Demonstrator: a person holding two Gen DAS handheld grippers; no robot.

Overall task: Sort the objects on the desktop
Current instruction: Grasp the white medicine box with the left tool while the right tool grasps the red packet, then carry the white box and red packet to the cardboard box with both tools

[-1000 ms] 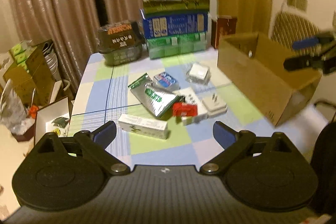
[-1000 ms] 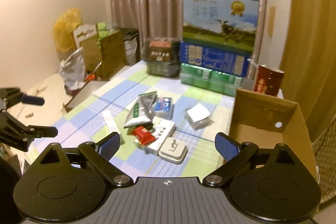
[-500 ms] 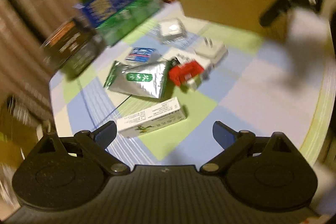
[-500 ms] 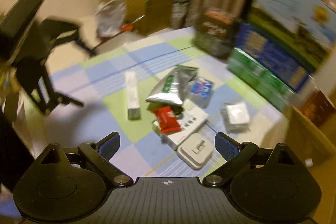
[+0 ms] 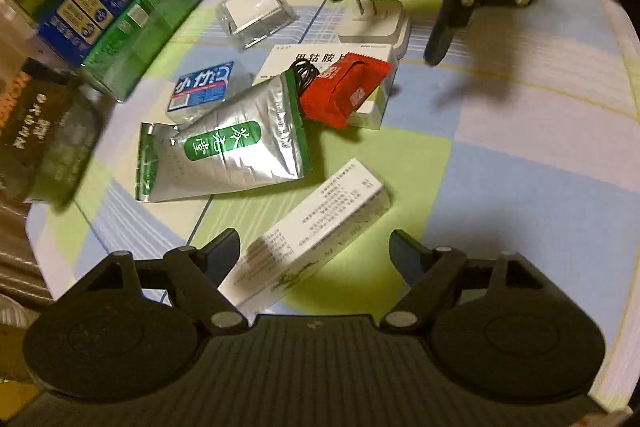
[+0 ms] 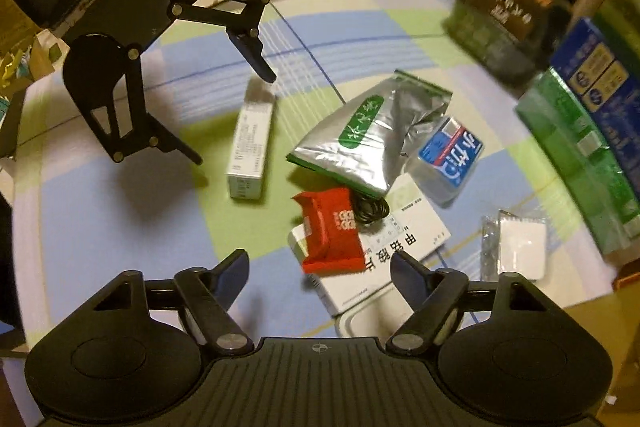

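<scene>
On the checked desk [image 5: 532, 131], a long white carton [image 5: 316, 231] lies flat on a green square, one end between the spread fingers of the left gripper [image 5: 316, 251], which grip nothing. Landmark: silver foil pouch [image 5: 232, 151] with green label. Just beside the pouch, toward the left gripper: the long white carton. Touching the pouch's far edge: blue-and-white tissue pack [image 5: 204, 91]. Against its open end: coil of black cord [image 5: 304, 75] and a red packet [image 5: 344, 91], the packet resting on a flat white medicine box [image 5: 288, 63]. Beyond that box: white plug adapter [image 5: 376, 23]; near it, a clear-wrapped white pack [image 5: 256, 9]. Right gripper [image 6: 320, 267] hovers over the red packet and medicine box, fingers parted, empty.
</scene>
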